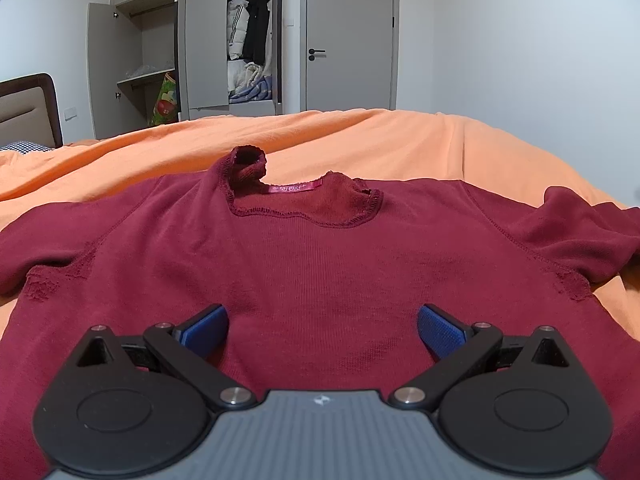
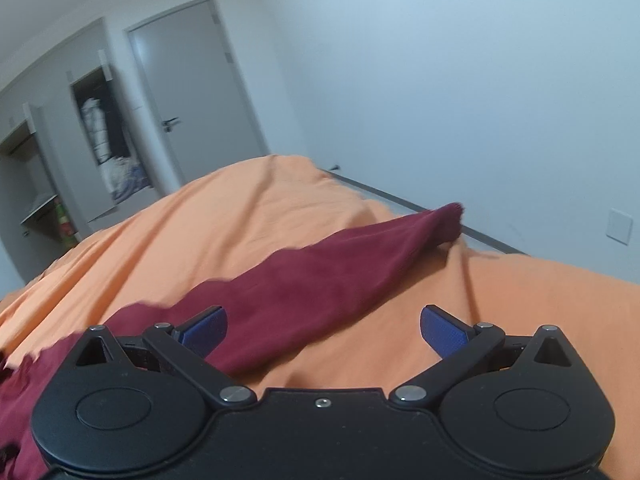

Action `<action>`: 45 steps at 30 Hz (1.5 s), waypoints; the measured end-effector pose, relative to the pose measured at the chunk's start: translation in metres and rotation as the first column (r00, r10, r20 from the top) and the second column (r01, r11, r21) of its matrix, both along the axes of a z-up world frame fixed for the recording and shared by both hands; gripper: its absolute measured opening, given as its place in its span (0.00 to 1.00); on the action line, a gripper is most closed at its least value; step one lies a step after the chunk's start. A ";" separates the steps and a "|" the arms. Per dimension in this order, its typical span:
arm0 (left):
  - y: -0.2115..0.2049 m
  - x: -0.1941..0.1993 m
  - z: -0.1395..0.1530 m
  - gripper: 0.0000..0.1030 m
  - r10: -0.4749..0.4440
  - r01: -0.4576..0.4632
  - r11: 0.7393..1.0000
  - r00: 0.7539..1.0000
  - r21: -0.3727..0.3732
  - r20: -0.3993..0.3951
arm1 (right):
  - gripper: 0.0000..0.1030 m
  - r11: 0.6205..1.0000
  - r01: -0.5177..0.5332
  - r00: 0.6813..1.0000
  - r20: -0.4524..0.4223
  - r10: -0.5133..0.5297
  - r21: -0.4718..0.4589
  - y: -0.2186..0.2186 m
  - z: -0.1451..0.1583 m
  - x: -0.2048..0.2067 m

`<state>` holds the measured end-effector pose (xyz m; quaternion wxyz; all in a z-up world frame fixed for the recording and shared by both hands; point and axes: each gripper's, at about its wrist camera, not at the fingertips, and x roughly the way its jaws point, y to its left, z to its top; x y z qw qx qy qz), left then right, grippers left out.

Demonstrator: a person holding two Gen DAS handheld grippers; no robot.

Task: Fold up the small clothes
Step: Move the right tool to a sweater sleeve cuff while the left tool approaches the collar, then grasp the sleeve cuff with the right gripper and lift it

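On the orange-sheeted bed [image 1: 360, 140], a dark red knitted long-sleeved sweater [image 1: 304, 264] is spread flat, front up, with its neck opening [image 1: 308, 204] turned away from the left gripper [image 1: 322, 330] and a pink label [image 1: 295, 188] showing inside the collar. It is judged to be light, soft and limp — it will sag and drape as soon as it is lifted, and a single-layer pinch would let the layer beneath slide. The knit looks worn near the armholes and frayed at the collar, so a hold is better taken on sound cloth: at a shoulder seam, at the hem corners, or at a cuff for folding a sleeve inward.

The left gripper's blue-padded fingers [image 1: 206, 330] are spread wide and hold nothing. The sweater's chest lies directly beneath and between them, though whether the pads touch the cloth cannot be told from the left wrist view.

The right gripper [image 2: 324, 330] is likewise spread wide and empty. The sweater's right sleeve [image 2: 340, 276] runs diagonally ahead, passing under the left-hand finger [image 2: 204, 330] of this gripper and stretching away to its cuff [image 2: 450, 220] near the bed's edge — the other finger stands over bare sheet. This view is blurred, so contact cannot be judged.
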<state>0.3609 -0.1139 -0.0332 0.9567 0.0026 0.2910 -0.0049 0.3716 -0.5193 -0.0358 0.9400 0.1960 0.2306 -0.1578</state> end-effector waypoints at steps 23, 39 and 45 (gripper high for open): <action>0.013 0.002 0.023 1.00 -0.015 0.014 0.999 0.999 -0.041 -0.035 | 0.09 0.981 0.177 0.984 0.032 -0.175 -0.073 -0.027 0.011 0.049; 0.064 -0.007 0.076 1.00 0.028 -0.023 0.992 0.999 -0.122 0.041 | 0.06 0.827 -0.244 0.922 0.143 0.359 -0.506 0.168 0.110 0.063; 0.109 -0.010 0.083 1.00 0.066 -0.056 0.971 0.997 -0.233 0.036 | 0.06 0.717 -0.438 0.814 0.098 0.572 -0.543 0.273 0.116 0.076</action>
